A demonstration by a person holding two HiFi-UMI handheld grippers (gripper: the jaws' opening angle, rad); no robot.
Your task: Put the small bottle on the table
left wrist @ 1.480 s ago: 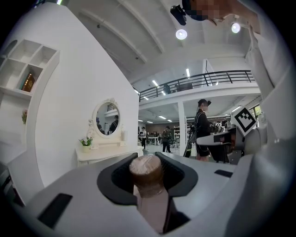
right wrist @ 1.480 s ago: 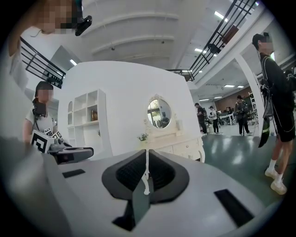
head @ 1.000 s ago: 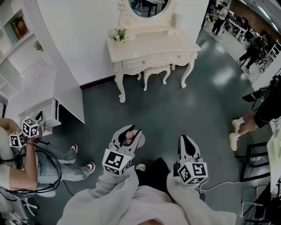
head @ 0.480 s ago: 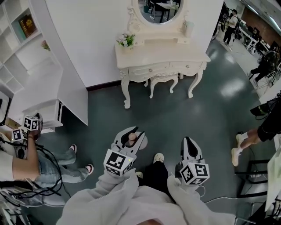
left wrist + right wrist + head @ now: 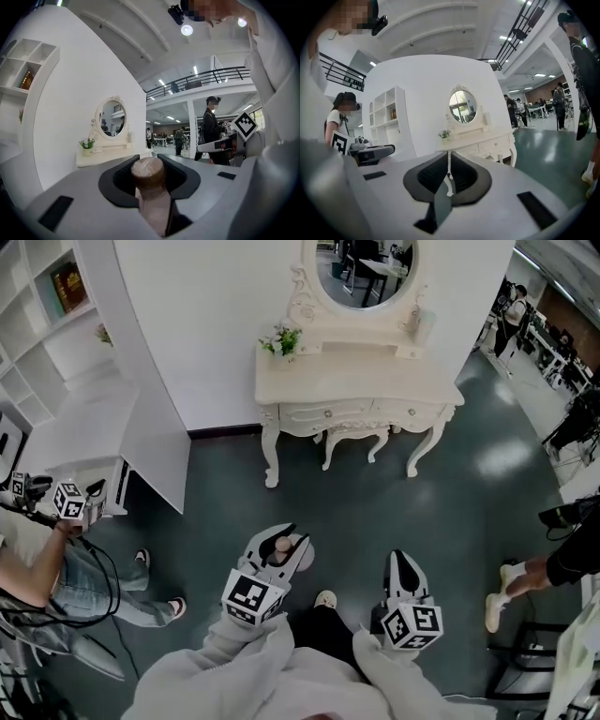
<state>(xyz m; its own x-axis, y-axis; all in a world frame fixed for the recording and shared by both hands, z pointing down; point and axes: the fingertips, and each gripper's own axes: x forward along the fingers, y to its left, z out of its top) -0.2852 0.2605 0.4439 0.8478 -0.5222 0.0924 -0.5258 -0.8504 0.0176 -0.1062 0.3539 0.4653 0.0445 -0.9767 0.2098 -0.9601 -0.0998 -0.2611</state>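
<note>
My left gripper (image 5: pixel 281 544) (image 5: pixel 149 180) is shut on a small pale-pink bottle (image 5: pixel 151 197) with a brown cap (image 5: pixel 281 545), held upright between its jaws above the dark floor. To the right of it, my right gripper (image 5: pixel 403 570) (image 5: pixel 448 180) has its jaws pressed together with nothing between them. Ahead stands the cream dressing table (image 5: pixel 356 390) (image 5: pixel 101 157) (image 5: pixel 480 138) with an oval mirror (image 5: pixel 361 273), against the white wall. It is well beyond both grippers.
A small flower pot (image 5: pixel 284 341) and a pale cup (image 5: pixel 422 326) stand on the dressing table; a stool (image 5: pixel 358 435) is tucked under it. White shelving (image 5: pixel 56 352) stands left. A seated person (image 5: pixel 56 568) with grippers is at far left; another person's leg (image 5: pixel 525 573) shows at right.
The whole view has shifted: the dressing table now sits lower and more centred, nearer to me. Both grippers keep their places, the left still on the bottle.
</note>
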